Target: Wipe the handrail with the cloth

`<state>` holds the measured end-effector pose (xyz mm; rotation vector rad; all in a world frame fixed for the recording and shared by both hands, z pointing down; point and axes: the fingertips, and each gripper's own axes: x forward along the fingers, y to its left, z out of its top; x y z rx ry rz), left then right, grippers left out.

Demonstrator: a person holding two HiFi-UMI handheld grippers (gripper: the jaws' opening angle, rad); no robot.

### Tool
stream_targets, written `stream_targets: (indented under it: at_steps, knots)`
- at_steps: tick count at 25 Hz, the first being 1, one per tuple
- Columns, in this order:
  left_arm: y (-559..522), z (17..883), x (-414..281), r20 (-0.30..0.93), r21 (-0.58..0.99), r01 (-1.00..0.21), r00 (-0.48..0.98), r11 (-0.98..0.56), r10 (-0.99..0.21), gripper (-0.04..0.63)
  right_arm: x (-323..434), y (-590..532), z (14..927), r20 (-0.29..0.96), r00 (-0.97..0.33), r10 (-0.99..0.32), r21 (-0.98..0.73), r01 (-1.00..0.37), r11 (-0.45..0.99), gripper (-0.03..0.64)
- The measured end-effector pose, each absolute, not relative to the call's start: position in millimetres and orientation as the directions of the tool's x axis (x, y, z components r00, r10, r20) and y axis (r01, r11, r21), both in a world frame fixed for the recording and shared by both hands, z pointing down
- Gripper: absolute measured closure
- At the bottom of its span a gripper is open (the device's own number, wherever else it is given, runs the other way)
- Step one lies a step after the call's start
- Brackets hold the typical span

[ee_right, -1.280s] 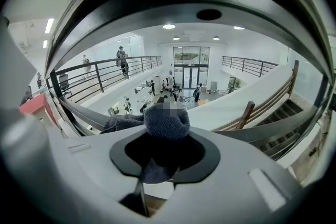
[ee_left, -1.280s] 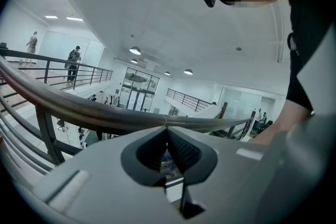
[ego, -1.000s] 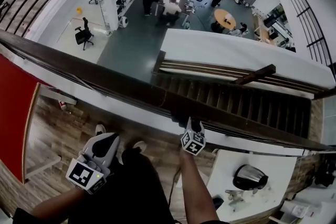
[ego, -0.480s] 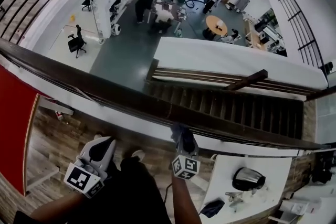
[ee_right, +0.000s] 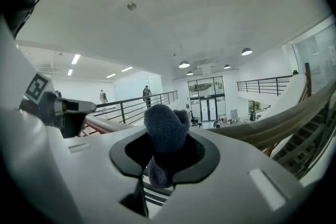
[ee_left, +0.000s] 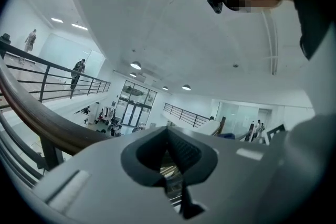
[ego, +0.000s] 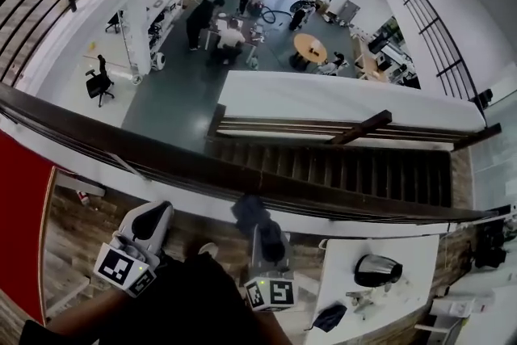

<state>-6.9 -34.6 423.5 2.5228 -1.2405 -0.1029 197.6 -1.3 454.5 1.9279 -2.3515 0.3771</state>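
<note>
The dark wooden handrail runs across the head view from the left edge down to the right. A dark blue cloth sticks out of my right gripper, which is shut on it and sits just below the rail, apart from it. In the right gripper view the cloth bulges out between the shut jaws of the right gripper, with the handrail off to the right. My left gripper hangs lower left, short of the rail. In its own view the left gripper is shut and holds nothing.
Beyond the rail is a drop to a lower floor, with a staircase and people at desks. A white table with a kettle stands at lower right. A red panel lies at left.
My right gripper has drawn back from the handrail towards the person, carrying the cloth with it. The left gripper has barely moved.
</note>
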Motion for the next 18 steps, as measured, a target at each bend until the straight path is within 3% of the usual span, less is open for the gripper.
stream_targets:
  at_steps: [10, 18]
  knots:
    - [-47, 394, -19, -0.049, 0.263, -0.723, 0.651, -0.639, -0.757, 0.597, 152, -21, 404, 0.104, -0.225, -0.969, -0.069, -0.973, 0.218, 0.528]
    - [-59, 394, -25, -0.032, 0.234, -0.694, 0.695, -0.681, -0.718, 0.597, 127, -26, 387, 0.094, -0.205, -0.974, -0.001, -0.979, 0.206, 0.528]
